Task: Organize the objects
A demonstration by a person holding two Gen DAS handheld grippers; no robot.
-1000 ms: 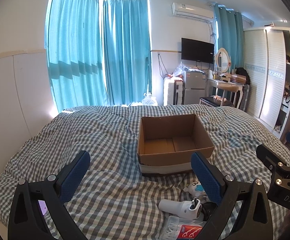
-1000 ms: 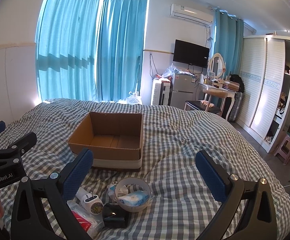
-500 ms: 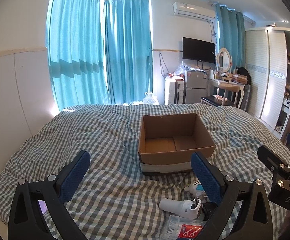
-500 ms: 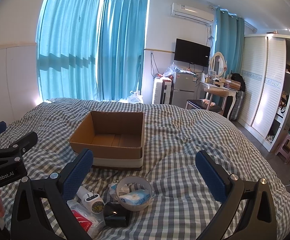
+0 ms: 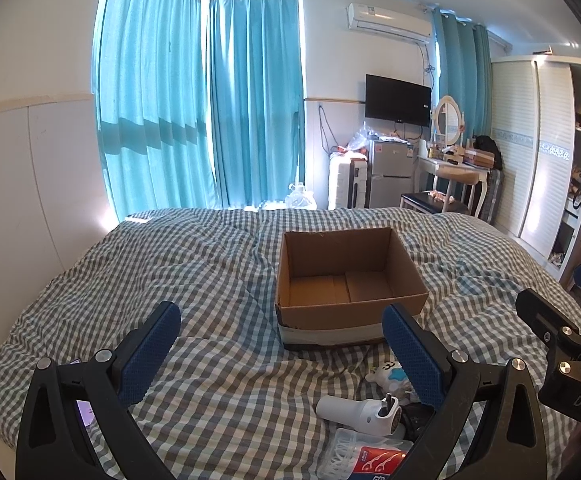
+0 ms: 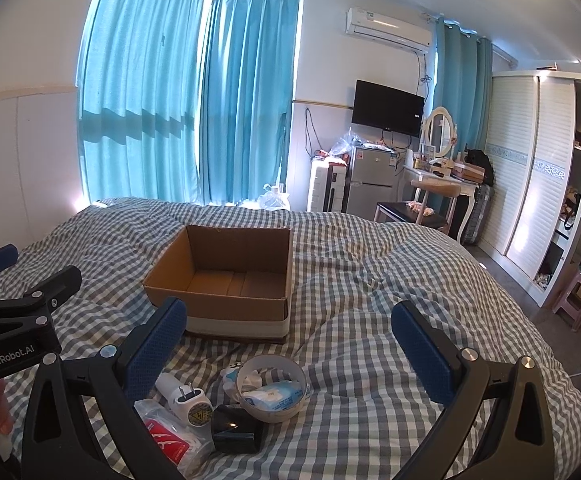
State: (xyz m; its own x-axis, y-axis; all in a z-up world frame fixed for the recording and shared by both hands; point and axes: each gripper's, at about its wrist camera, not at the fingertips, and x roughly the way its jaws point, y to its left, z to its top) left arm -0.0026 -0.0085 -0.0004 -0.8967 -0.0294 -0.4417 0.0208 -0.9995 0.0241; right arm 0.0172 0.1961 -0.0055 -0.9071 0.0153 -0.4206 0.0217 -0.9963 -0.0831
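An empty cardboard box sits on the checked bedspread. In front of it lies a small pile: a white plug adapter, a clear packet with a red label, a roll of tape around a tissue pack, a black block and a small white-and-blue toy. My left gripper hovers open left of the pile. My right gripper is open above the pile. Neither holds anything.
The bedspread spreads wide around the box. A phone with a lit screen lies at the bed's left edge. Beyond the bed stand curtains, a small fridge, a dressing table and a wardrobe. A pink stool stands on the floor.
Both views have shifted only slightly; the box sits a touch further right in each. The grippers stay open and the objects have not moved.
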